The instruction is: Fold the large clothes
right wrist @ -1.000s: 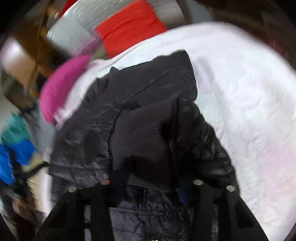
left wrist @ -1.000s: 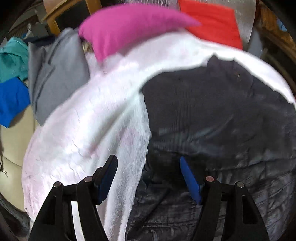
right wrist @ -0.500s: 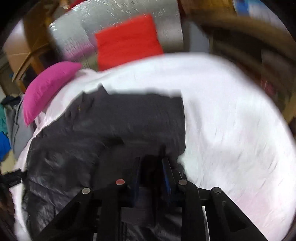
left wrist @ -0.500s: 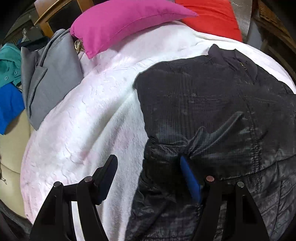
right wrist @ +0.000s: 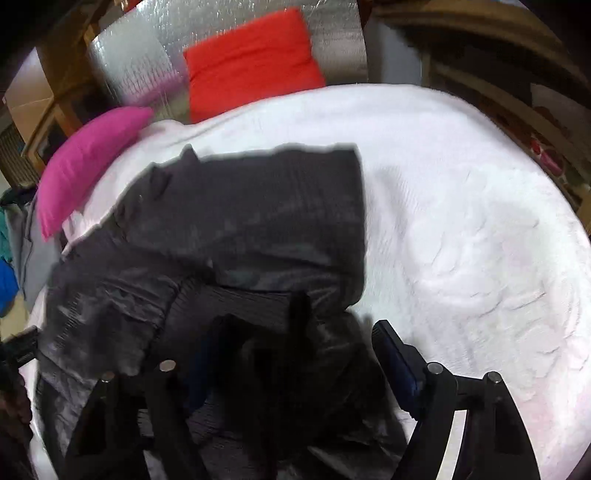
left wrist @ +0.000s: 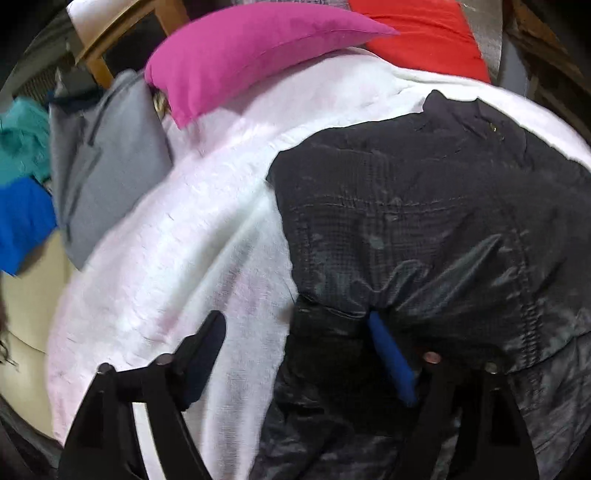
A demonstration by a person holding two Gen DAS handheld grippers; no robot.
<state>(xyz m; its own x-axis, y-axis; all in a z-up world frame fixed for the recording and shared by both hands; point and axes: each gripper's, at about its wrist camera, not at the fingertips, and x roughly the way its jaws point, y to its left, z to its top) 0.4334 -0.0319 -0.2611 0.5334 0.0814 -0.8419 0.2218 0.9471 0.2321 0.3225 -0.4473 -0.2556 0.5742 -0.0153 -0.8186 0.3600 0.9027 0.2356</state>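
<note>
A black quilted jacket (left wrist: 424, 206) lies spread on a white blanket (left wrist: 192, 236) on the bed. It also shows in the right wrist view (right wrist: 251, 221), with a sleeve folded across its middle. My left gripper (left wrist: 295, 339) is open over the jacket's left edge; its right blue pad (left wrist: 391, 362) lies against a fold of the fabric. My right gripper (right wrist: 291, 350) is open, its jaws standing wide over the sleeve's ribbed cuff (right wrist: 236, 306), which lies loose between them.
A pink pillow (left wrist: 251, 48) and a red cushion (left wrist: 424, 33) lie at the head of the bed. Grey (left wrist: 103, 162), teal (left wrist: 22, 140) and blue (left wrist: 22, 218) clothes are piled at the left. A wooden frame (right wrist: 517, 110) runs along the right.
My right gripper was shut on the sleeve and carried it across the jacket; it has now opened and let it go. My left gripper has barely moved.
</note>
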